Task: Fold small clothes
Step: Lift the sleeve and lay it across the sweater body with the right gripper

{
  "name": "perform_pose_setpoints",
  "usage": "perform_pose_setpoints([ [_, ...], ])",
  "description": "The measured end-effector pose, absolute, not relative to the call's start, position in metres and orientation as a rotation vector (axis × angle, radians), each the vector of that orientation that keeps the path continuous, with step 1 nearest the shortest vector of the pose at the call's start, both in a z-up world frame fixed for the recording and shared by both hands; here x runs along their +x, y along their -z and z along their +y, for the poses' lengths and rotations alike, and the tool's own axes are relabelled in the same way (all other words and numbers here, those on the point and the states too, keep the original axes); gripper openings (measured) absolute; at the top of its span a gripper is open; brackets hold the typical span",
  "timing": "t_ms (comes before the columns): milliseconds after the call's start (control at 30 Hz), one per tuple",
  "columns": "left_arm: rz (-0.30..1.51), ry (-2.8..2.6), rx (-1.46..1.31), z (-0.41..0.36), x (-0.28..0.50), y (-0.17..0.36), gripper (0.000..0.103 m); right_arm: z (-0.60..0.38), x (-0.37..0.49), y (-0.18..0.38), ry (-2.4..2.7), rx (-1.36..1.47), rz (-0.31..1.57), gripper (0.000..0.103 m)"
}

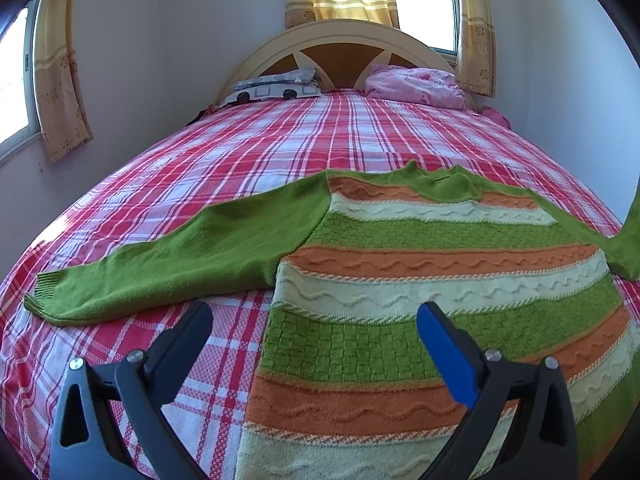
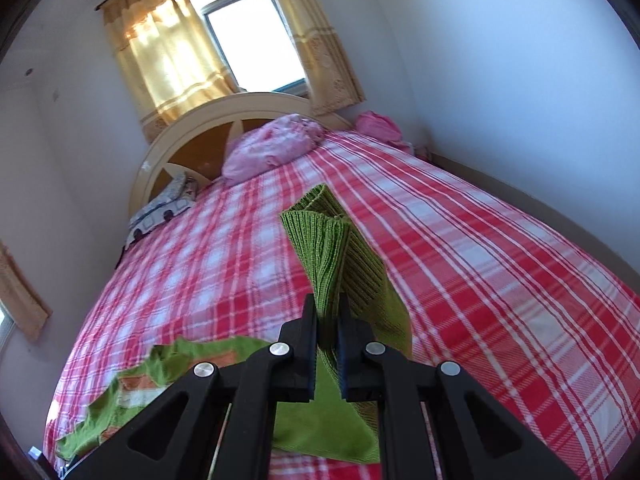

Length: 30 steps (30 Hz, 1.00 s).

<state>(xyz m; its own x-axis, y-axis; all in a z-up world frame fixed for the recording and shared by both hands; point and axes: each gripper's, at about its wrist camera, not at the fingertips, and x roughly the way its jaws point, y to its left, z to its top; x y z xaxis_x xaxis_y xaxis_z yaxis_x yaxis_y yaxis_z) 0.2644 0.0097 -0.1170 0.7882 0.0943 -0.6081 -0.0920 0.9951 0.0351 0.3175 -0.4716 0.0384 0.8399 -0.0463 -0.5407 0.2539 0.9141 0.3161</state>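
A small knit sweater (image 1: 420,264) with green, orange and cream stripes lies flat on the bed, collar toward the headboard. Its green left sleeve (image 1: 180,256) stretches out to the left. My left gripper (image 1: 316,316) is open and empty, hovering just above the sweater's lower left edge. My right gripper (image 2: 328,312) is shut on the ribbed cuff of the right sleeve (image 2: 332,248) and holds it lifted above the bed. The sweater's body (image 2: 132,388) shows low left in the right wrist view.
The bed has a red and white plaid sheet (image 1: 248,148). A patterned pillow (image 1: 276,88) and a pink bundle (image 1: 416,84) lie by the headboard (image 1: 340,36). Walls close in on both sides; curtained windows stand behind.
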Motion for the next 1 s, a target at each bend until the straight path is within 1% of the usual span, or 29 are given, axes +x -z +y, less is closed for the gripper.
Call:
perform_pose_setpoints([
  [367, 0.652, -0.117, -0.052, 0.032, 0.263, 0.118, 0.103, -0.359, 0.358, -0.09, -0.033, 0.287, 0.494, 0.008],
  [567, 0.662, -0.112, -0.082, 0.042, 0.263, 0.122, 0.103, -0.289, 0.378, -0.096, -0.144, 0.21, 0.495, 0.008],
  [800, 0.664, -0.109, -0.11, 0.051, 0.261, 0.124, 0.103, -0.223, 0.395, -0.07, -0.234, 0.155, 0.535, 0.008],
  [1000, 0.666, -0.121, -0.118, 0.052, 0.261, 0.125, 0.103, -0.157, 0.4, -0.007, -0.324, 0.135, 0.629, 0.008],
])
